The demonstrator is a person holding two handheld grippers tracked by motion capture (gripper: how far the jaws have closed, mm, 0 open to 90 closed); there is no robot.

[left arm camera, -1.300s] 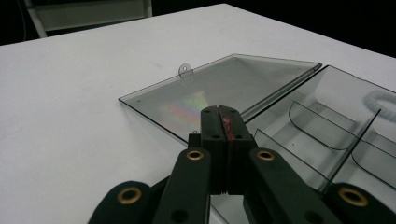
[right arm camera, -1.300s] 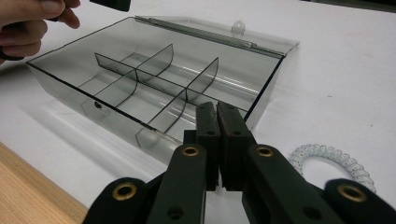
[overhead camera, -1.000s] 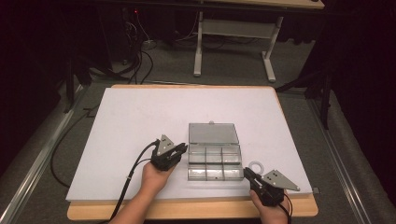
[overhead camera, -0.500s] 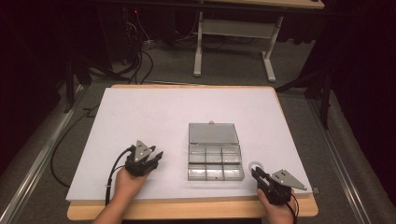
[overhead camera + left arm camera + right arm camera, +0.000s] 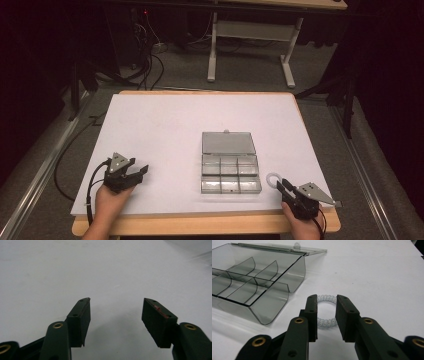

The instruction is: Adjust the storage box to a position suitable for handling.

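I take the clear compartment box (image 5: 230, 162) as my landmark; it sits on the white worktop (image 5: 165, 125) with its lid folded back flat on the far side, and the six compartments that I can see look empty.

My right gripper (image 5: 283, 186) is at the near right corner of the box, close to the worktop's front edge. Its jaws have just been opening and now stand partly apart. Between them lies a small white coiled ring (image 5: 326, 311), something like a spiral hair tie, flat on the worktop just beside the box's near right corner and apart from its wall. In the right gripper view the ring passes behind both pads; I cannot tell whether either pad is touching it, though the coil looks round and unsqueezed. From the high view the ring (image 5: 273, 179) shows as a pale loop right at the jaw tips.

My left gripper (image 5: 141, 171) is well to the left of the box, over bare worktop, with my hand (image 5: 111, 197) behind it near the front edge. Its jaws have also just been opening and now stand wide apart with nothing between them; the left gripper view shows plain white surface past the two pads (image 5: 80, 320), and their shadow falls on it.
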